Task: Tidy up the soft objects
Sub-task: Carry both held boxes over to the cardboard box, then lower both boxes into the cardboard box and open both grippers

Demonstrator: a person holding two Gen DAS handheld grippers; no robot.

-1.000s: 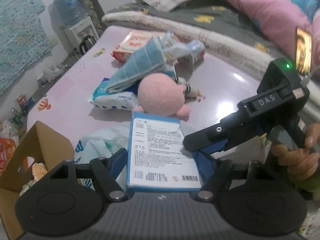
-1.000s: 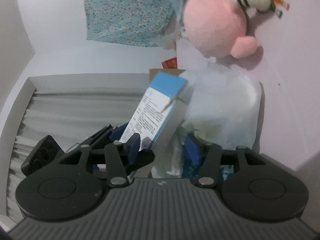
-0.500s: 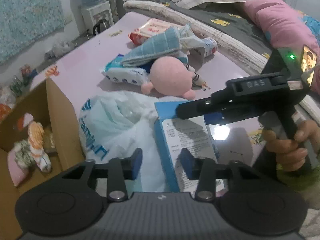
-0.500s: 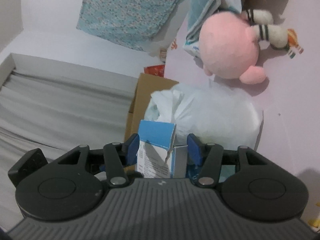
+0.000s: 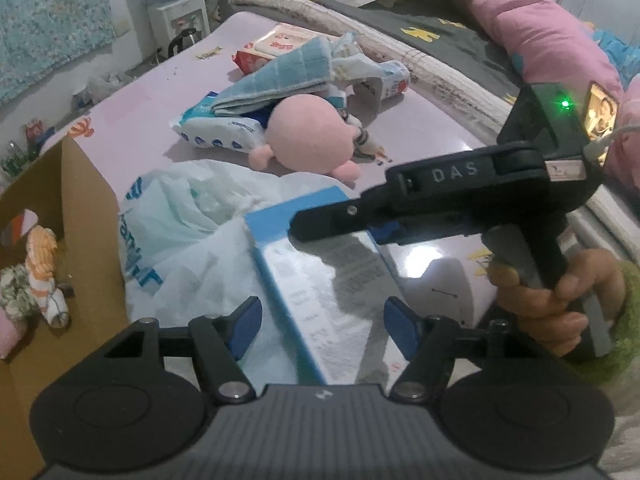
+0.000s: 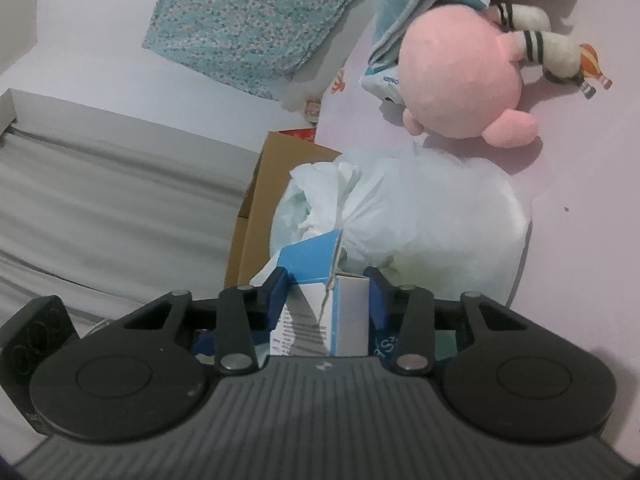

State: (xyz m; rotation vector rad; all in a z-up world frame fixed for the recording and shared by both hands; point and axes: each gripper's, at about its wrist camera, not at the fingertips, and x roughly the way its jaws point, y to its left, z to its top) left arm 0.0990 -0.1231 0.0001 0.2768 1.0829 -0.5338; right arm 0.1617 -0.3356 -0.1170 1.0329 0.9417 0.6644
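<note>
The right tongs (image 6: 327, 294) are closing on a blue-and-white carton (image 5: 324, 292), its narrow end sitting between the blue pads (image 6: 277, 294), which look pressed to its sides. A hand (image 5: 556, 300) in a green sleeve (image 5: 624, 320) grips that tool's handle. The carton lies tilted over a white plastic bag (image 5: 180, 216) on the pink bench (image 5: 432, 132).

The left tongs (image 5: 318, 322) hang over the near end of the same carton with their jaws opening; the pads stand clear of it on both sides, touching nothing.

Past the bag lies a pink round plush toy (image 5: 310, 132), with a small striped white plush (image 6: 532, 46) tucked against it. Behind those sit a pack of wet wipes (image 5: 216, 136) with a folded blue cloth (image 5: 284, 74) lying across it, and a red-and-white packet (image 5: 272, 46) farther back.

At the bench's left edge stands an open cardboard box (image 5: 86, 200), with an orange-and-white soft toy (image 5: 42, 264) already inside. A bed with a pink pillow (image 5: 540, 40) runs along the far side of the bench.
</note>
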